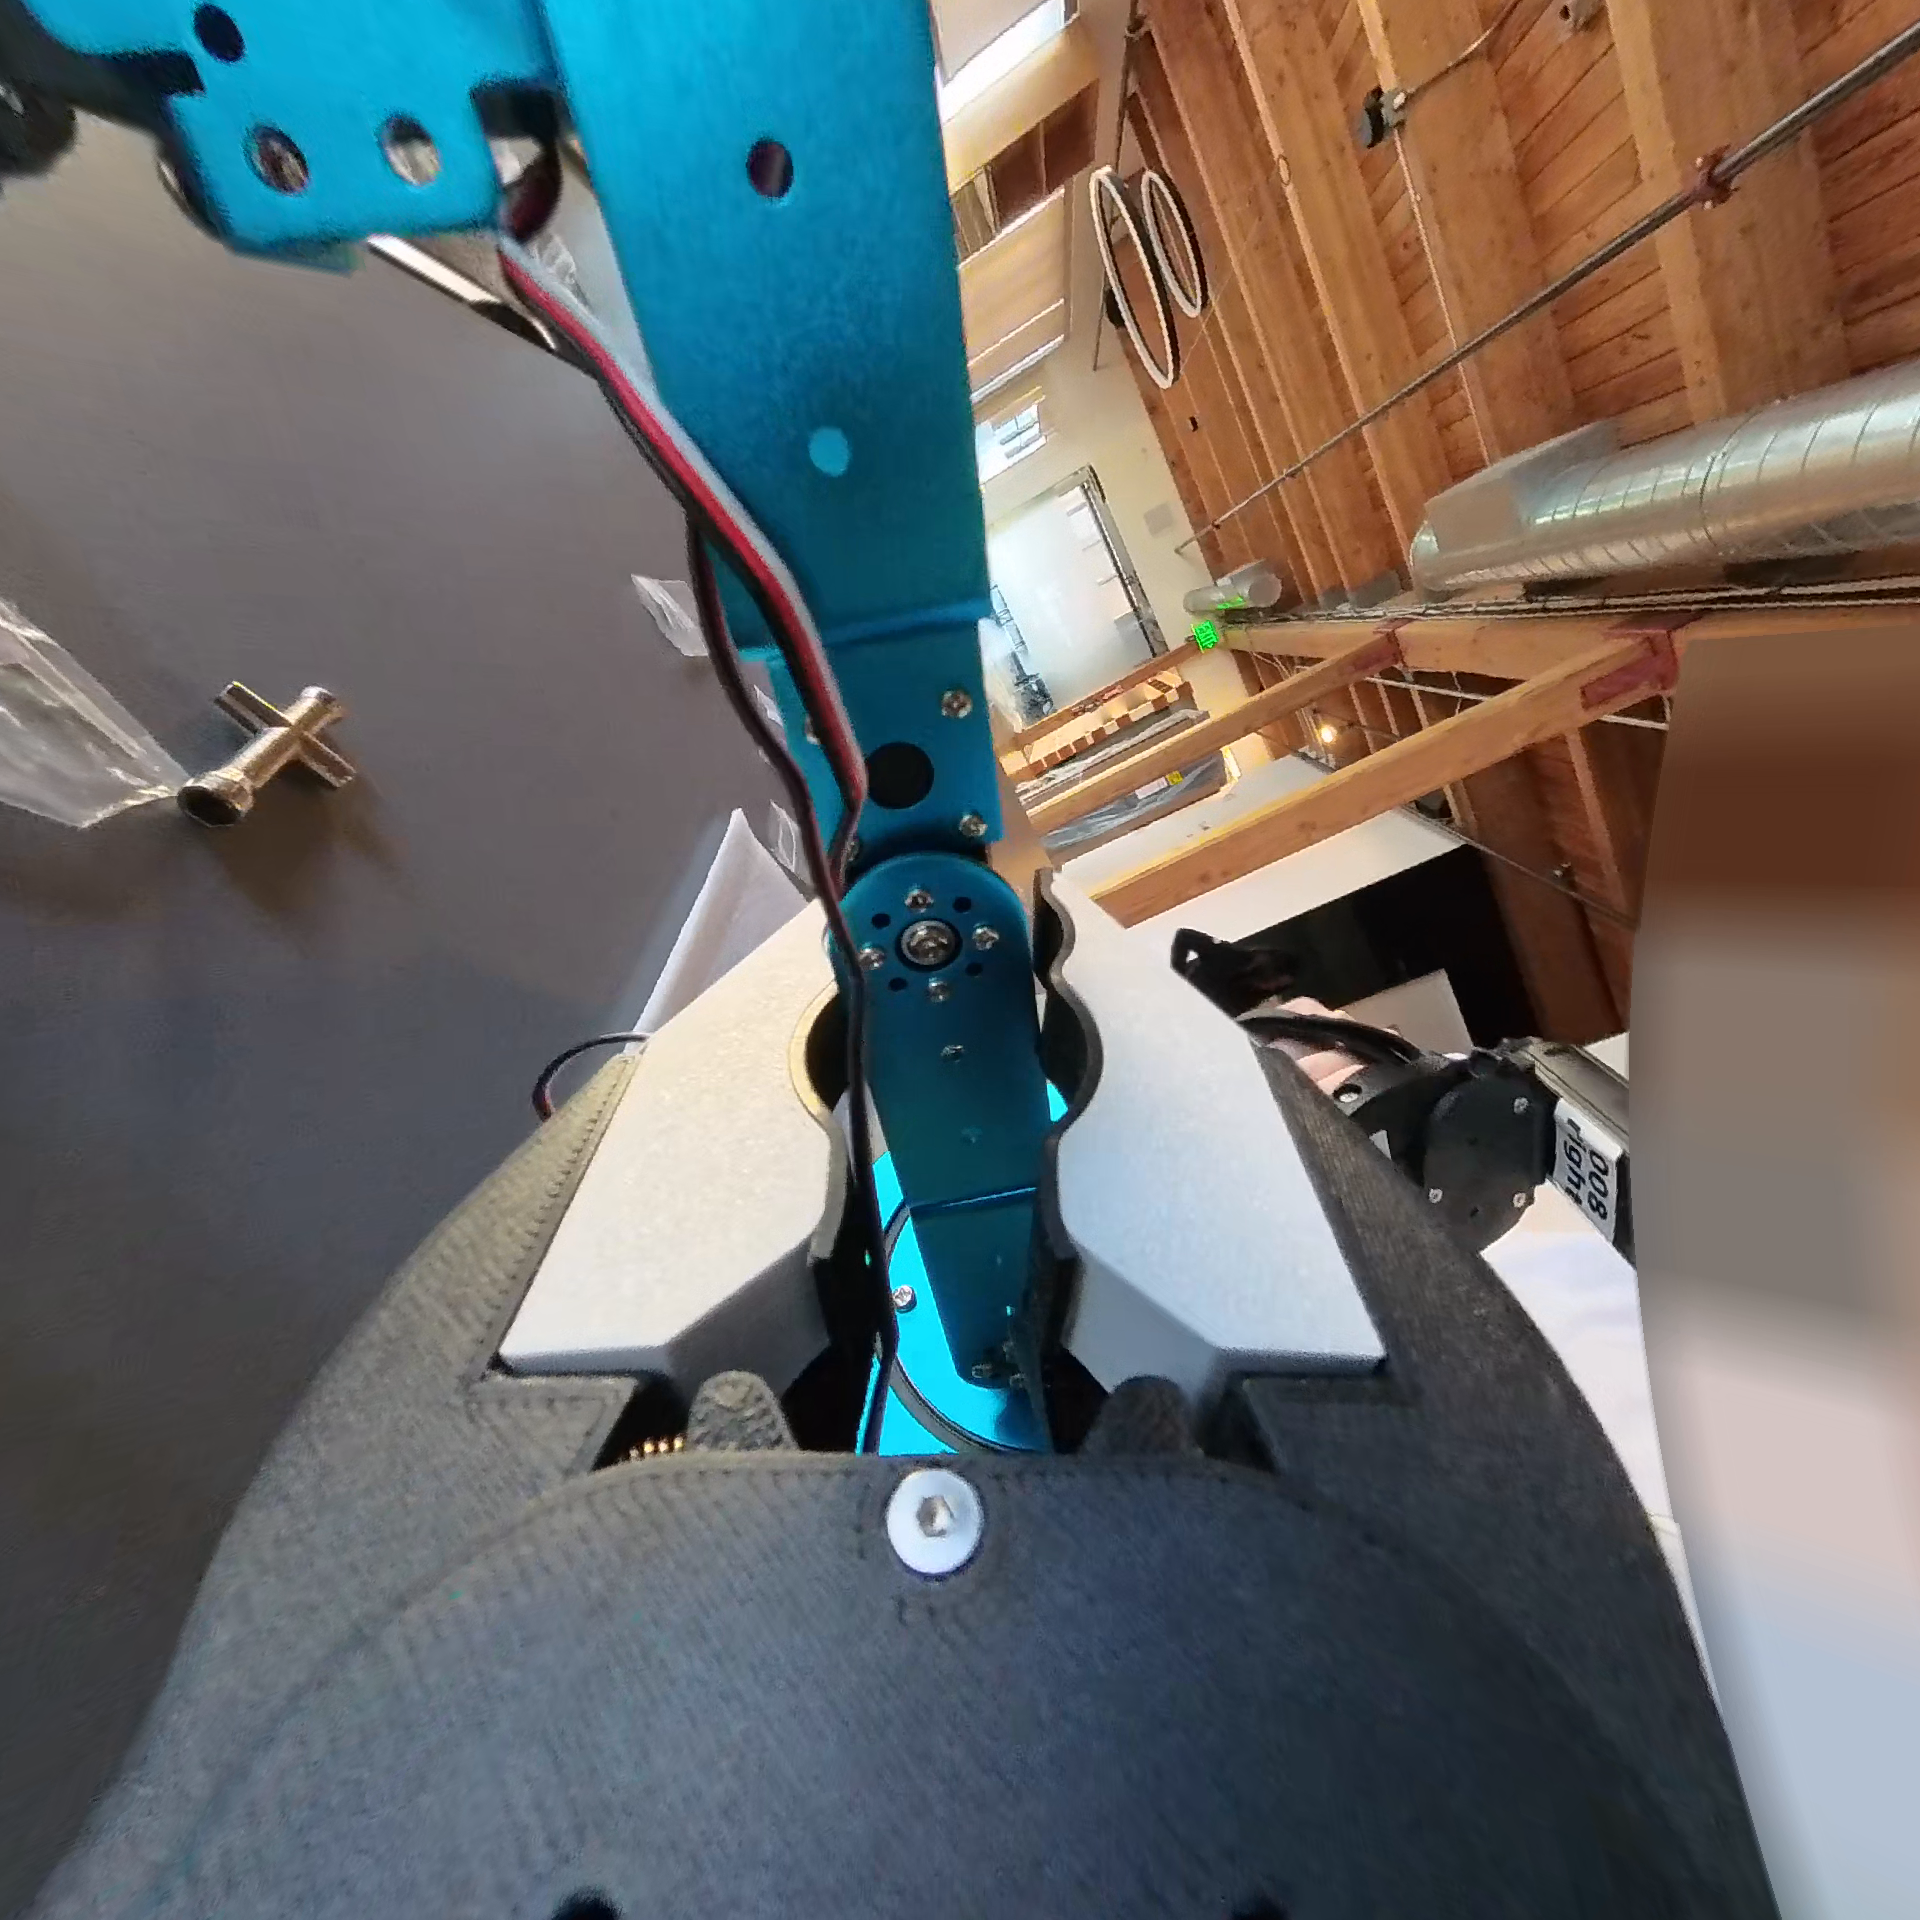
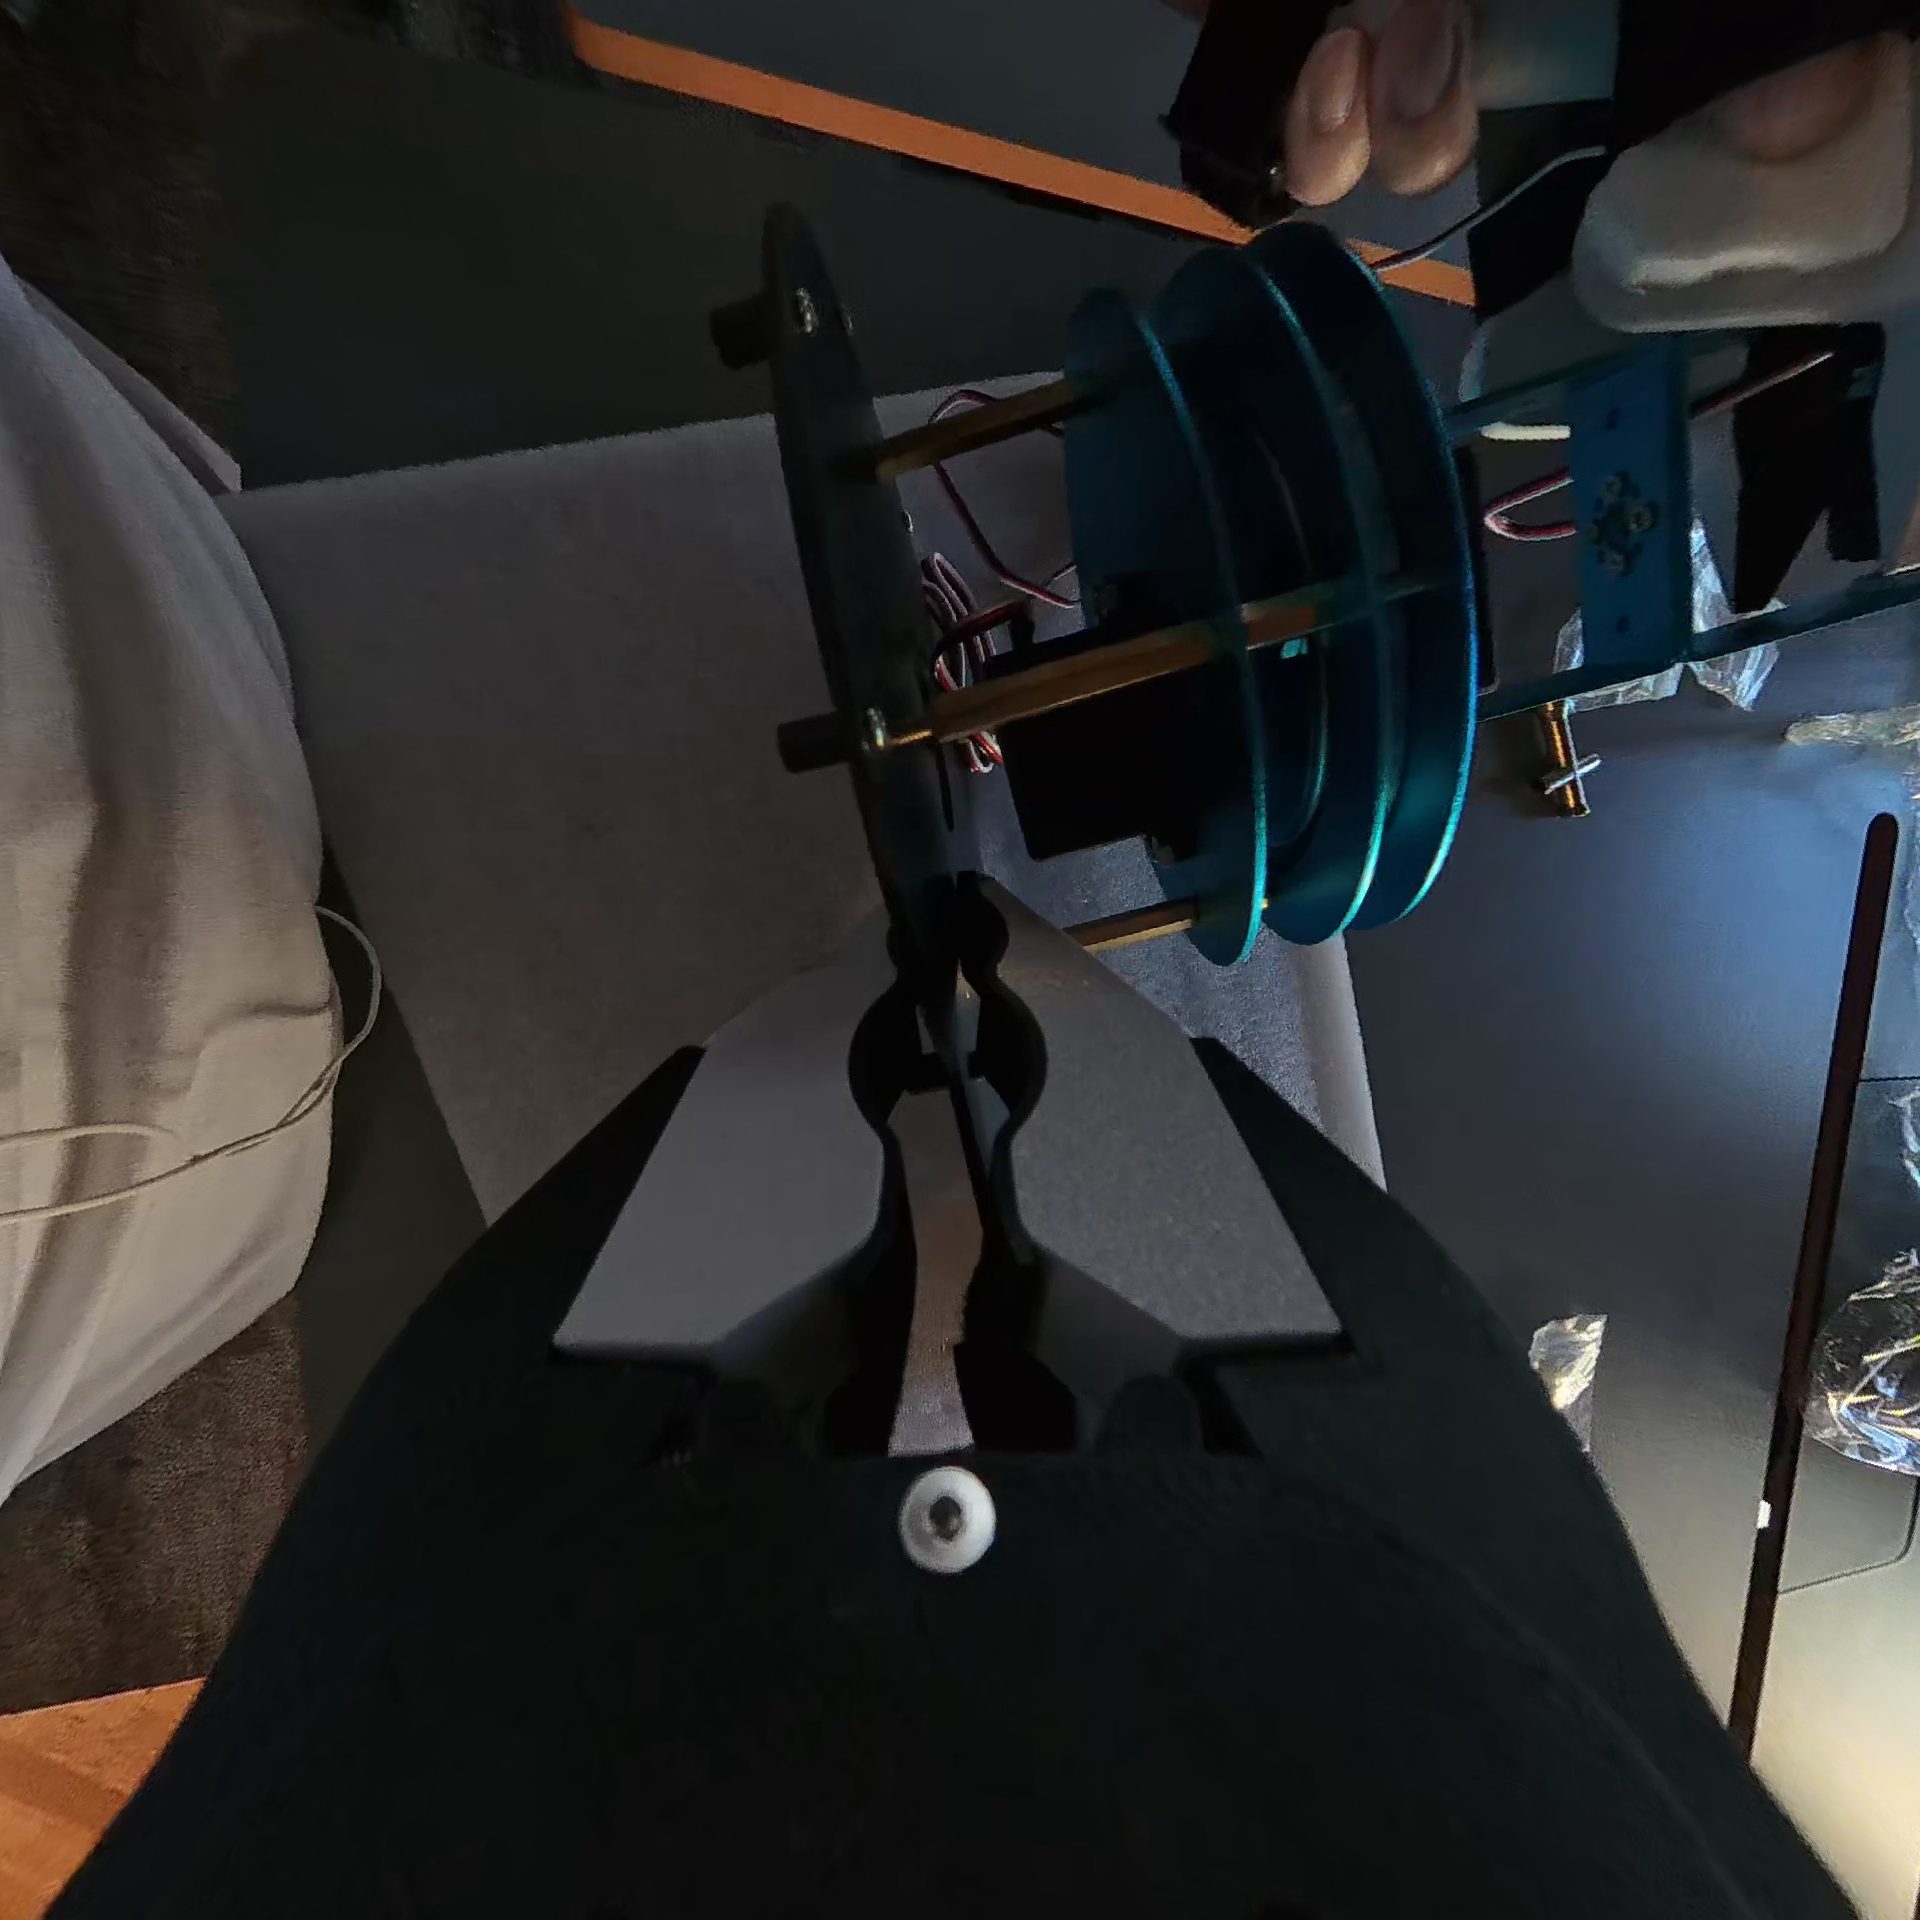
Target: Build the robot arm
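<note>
blue arm (image 1: pixel 790 436) lifted over dark table (image 1: pixel 312 1039) | left gripper (image 1: pixel 940 1049) clenched on its link | right gripper (image 2: pixel 951 935) clenched on black base plate (image 2: pixel 831 540) | socket wrench (image 1: pixel 272 753) and plastic bags (image 2: pixel 1870 1371) lie on table

The gap between the left jaws is filled by the blue metal arm (image 1: pixel 800 436), with its wires (image 1: pixel 774 644) trailing just left. Farther left, open dark desk (image 1: pixel 312 1039) is broken only by a cross wrench (image 1: pixel 272 753). Ahead of the right jaws, passage is blocked by the black base plate (image 2: pixel 857 582), brass standoffs (image 2: pixel 1049 691) and blue discs (image 2: pixel 1340 592).
</note>
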